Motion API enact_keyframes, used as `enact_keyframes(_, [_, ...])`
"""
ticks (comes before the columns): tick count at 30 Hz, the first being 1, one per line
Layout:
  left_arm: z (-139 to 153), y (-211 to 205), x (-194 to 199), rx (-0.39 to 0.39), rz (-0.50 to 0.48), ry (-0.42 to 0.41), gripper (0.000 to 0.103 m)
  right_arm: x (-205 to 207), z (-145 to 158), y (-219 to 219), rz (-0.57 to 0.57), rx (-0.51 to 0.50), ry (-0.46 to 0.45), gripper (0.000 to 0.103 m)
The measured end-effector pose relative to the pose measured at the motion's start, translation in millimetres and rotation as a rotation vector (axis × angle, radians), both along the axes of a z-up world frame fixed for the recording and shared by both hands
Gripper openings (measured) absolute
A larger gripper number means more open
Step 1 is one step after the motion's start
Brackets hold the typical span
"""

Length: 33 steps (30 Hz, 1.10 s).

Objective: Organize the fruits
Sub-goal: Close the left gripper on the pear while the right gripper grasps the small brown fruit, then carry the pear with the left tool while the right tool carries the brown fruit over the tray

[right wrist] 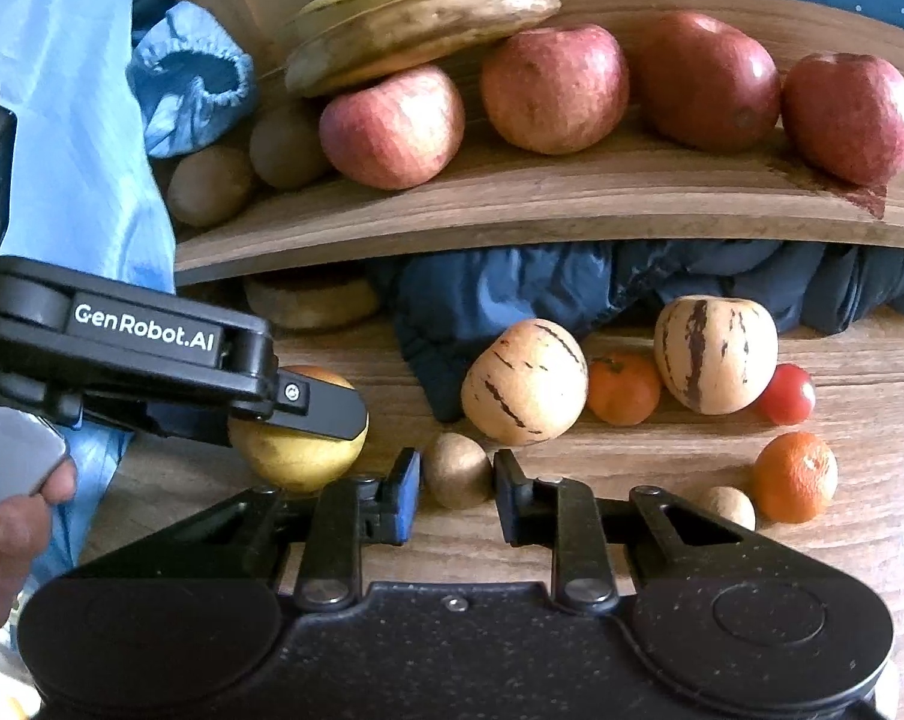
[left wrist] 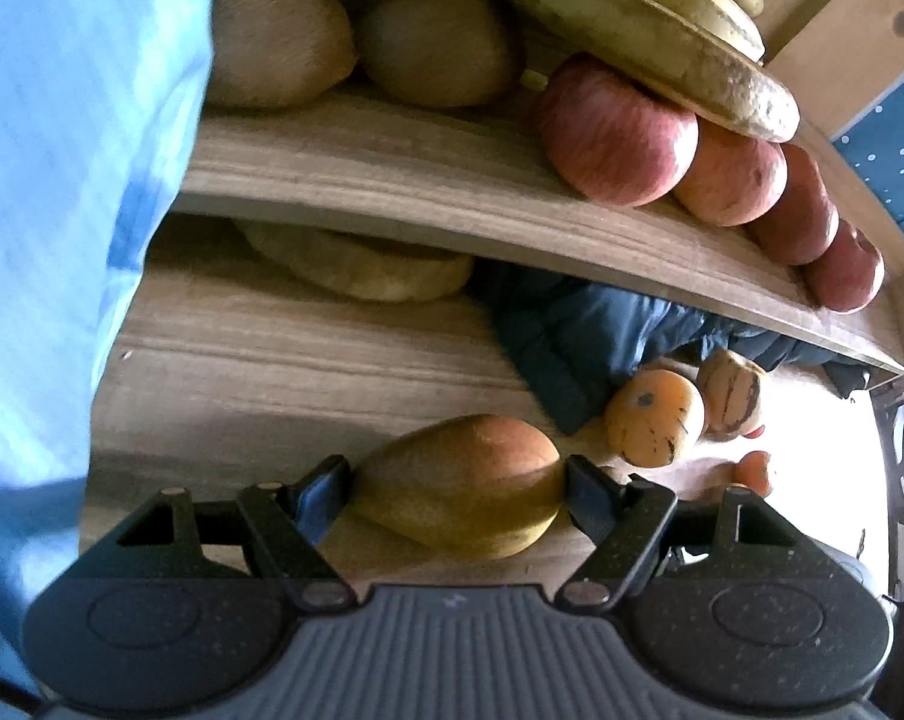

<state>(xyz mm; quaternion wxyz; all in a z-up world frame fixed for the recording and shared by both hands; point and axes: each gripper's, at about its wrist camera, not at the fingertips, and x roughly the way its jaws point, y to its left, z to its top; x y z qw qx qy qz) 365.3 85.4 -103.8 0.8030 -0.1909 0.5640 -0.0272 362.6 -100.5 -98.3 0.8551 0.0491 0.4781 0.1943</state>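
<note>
- The curved wooden upper shelf (right wrist: 571, 204) carries four red apples (right wrist: 553, 87) in a row, a bunch of yellow-brown spotted bananas (right wrist: 428, 18) lying across the leftmost apple, and two fuzzy brown kiwis (right wrist: 212, 186) at its left end.
- Below the shelf, on the wooden tabletop (right wrist: 691, 456), sit two cream, purple-striped pepino melons (right wrist: 523, 381), two orange tangerines (right wrist: 795, 477), a red cherry tomato (right wrist: 786, 394) and a crumpled dark blue jacket (right wrist: 511, 294).
- The left gripper (left wrist: 459, 485) is clamped on a yellow-green, red-blushed mango (left wrist: 459, 483) resting on the tabletop below the shelf's left end.
- The right gripper (right wrist: 456, 471) stands partly open around a small brown kiwi (right wrist: 456, 469); whether its fingers touch it I cannot tell.
- Pale blue cloth (right wrist: 74, 138) hangs left of the shelf.
</note>
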Motion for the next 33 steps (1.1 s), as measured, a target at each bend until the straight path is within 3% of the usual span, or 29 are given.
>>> enact_keyframes(8, [-3, -10, -11, 0.004, 0.035, 0.010, 0.080, -12, 3, 0, 0.029, 0.001, 0.010, 0.028])
enact_keyframes(33, [31, -26, -63, 0.000, 0.066, -0.065, 0.080, -54, 38, -29, 0.044, 0.005, -0.056, 0.028])
